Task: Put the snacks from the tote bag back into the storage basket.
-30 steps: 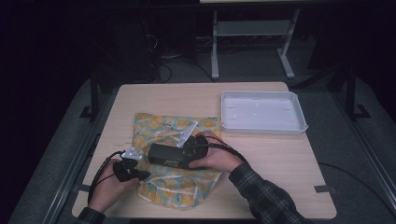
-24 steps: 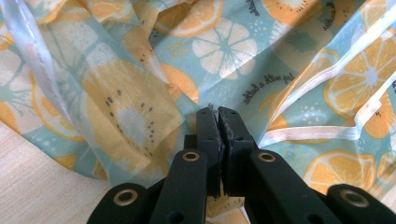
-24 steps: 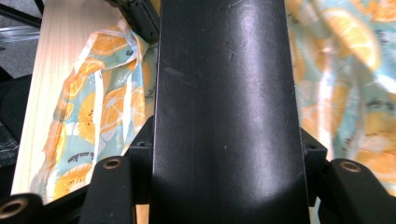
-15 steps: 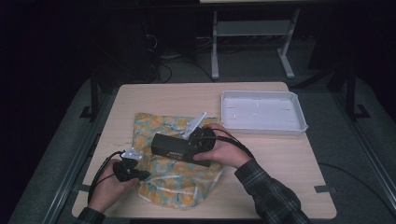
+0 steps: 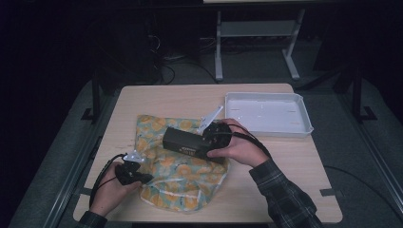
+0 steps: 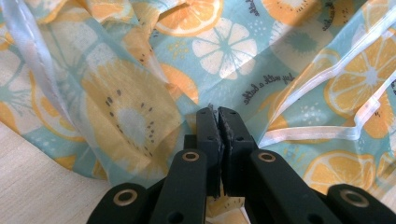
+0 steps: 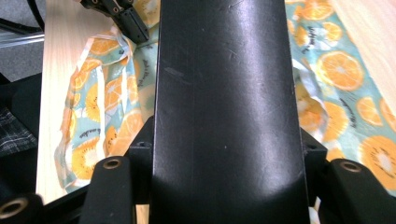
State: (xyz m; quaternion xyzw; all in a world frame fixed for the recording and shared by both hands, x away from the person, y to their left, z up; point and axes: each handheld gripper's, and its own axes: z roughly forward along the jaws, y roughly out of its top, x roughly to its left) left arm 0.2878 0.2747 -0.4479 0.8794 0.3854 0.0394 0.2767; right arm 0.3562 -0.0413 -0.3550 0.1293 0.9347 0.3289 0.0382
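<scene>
- A thin bag (image 5: pixel 180 171) printed with orange slices and white flowers on a teal ground is spread, crumpled, over the middle of the wooden surface (image 5: pixel 285 190).
- The left tongs (image 5: pixel 142 179) are held at the bag's near left edge, in the person's left hand (image 5: pixel 111 190).
- In the left gripper view the left tongs (image 6: pixel 218 122) are seen pressed together, tip against tip, with a fold of the bag (image 6: pixel 140 84) pinched between them.
- A white hem of the bag is seen running off to the right of those tips.
- A long black box (image 5: pixel 185 141) is gripped by the right tongs (image 5: pixel 209 142), with the right hand (image 5: pixel 240 147) wrapped around the tool behind it.
- The box is held above the bag's middle, its free end pointing to the left in the high view.
- In the right gripper view the box (image 7: pixel 224 93) lies lengthwise between the two jaws, whose black arms are seen flanking it on either side; the right tongs (image 7: pixel 224 154) are thus spread about the box's width.
- Beyond the box in that view, the left tongs (image 7: pixel 133 25) are seen at the bag's (image 7: pixel 107 102) far edge.
- A white tray (image 5: pixel 266 126) stands on the surface at the far right, apart from the bag.
</scene>
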